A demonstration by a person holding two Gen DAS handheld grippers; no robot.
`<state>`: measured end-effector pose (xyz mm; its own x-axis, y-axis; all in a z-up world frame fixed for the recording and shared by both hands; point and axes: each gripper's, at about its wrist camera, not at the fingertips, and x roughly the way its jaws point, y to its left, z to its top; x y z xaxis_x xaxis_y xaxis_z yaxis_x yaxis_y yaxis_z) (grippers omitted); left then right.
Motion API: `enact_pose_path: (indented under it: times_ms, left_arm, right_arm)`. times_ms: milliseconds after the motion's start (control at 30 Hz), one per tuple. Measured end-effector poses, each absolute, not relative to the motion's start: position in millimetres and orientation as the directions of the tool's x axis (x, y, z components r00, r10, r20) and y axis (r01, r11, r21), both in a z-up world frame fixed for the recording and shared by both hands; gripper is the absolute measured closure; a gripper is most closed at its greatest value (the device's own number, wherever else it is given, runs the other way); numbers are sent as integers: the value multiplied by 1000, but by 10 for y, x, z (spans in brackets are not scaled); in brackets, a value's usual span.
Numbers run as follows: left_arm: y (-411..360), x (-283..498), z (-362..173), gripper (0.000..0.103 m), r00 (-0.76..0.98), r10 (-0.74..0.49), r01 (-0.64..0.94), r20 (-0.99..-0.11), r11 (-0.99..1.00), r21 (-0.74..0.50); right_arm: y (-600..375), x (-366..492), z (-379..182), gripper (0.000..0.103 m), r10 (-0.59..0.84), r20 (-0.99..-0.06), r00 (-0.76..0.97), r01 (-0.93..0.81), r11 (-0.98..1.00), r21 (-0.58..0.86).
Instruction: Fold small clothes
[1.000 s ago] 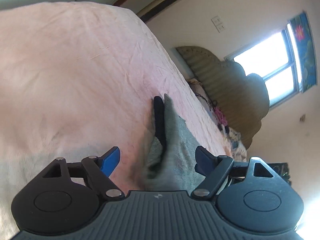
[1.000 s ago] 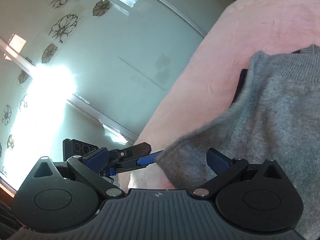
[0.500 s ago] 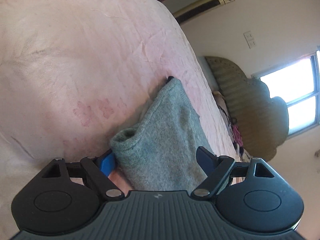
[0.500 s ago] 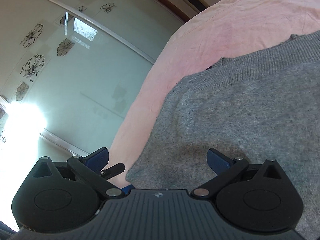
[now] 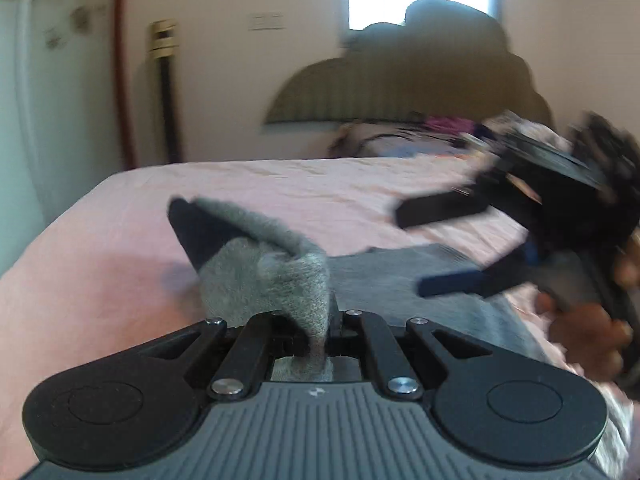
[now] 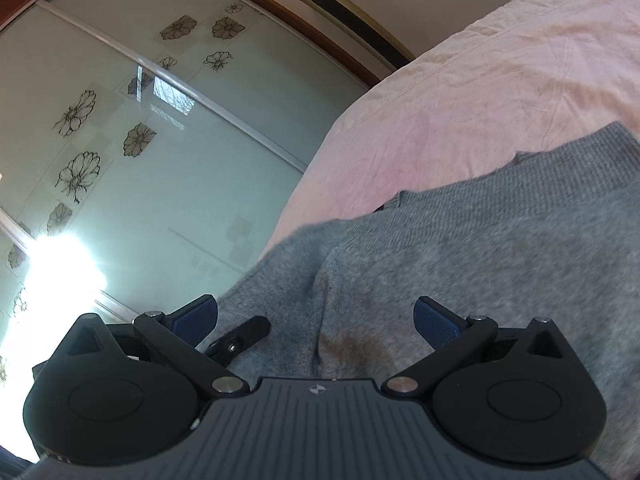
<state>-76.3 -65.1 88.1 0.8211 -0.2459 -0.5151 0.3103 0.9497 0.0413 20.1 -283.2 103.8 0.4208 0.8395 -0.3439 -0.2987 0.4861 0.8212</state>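
The left tongs [image 5: 320,320] have snapped shut on the grey knit garment [image 5: 280,280]. Half a second back they stood wide apart with the cloth lying loose between them; now the linkage is drawn in tight and a bunched fold of grey wool rises from the pinch, draped over a dark fingertip. The view has swung level as well, looking across the pink bed [image 5: 280,184] toward the headboard [image 5: 400,92], and it is smeared with motion, so this hand is on the move.

The right tongs [image 6: 316,320] are spread wide, blue pads well apart, hovering over the grey knit without gripping it. From the left view they appear blurred at the right, above the garment's flat part, with the person's hand [image 5: 580,332] behind them.

The garment itself lies on the bed near its edge beside the flowered wardrobe door [image 6: 140,140], one portion lifted, the rest flat.

My read: a fold is starting, the left side carrying an edge over. The right side looks free to pin or grab next.
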Motion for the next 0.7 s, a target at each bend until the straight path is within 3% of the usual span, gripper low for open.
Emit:
enact_pose_path:
  times_ms: [67, 200, 500, 533, 600, 633, 700]
  left_arm:
    - [-979, -868, 696, 98, 769, -308, 423, -560, 902, 84]
    - [-1174, -939, 406, 98, 705, -329, 491, -628, 865, 98]
    - [-1342, -1008, 395, 98, 694, -356, 562, -626, 812, 161]
    - [-1381, -1002, 378, 98, 687, -365, 574, -628, 803, 161]
    - [-1511, -969, 320, 98, 675, -370, 593, -639, 787, 170]
    - [-1554, -957, 323, 98, 672, -375, 602, -638, 779, 175]
    - [-1624, -965, 349, 98, 660, -412, 633, -628, 756, 169]
  right_arm:
    - [-3001, 397, 933, 0, 863, -320, 391, -256, 436, 863]
    - [-3218, 652, 655, 0, 890, -280, 361, -162, 355, 921]
    - [-3247, 858, 515, 3, 852, -367, 374, -121, 438, 891]
    - [-3221, 901, 515, 14, 843, -392, 368, -127, 464, 877]
    - [-3116, 985, 503, 68, 809, -484, 334, -160, 554, 817]
    - [-3083, 1009, 501, 87, 771, -548, 324, -167, 617, 769]
    - [-3142, 973, 608, 87, 741, -572, 350, -239, 662, 711]
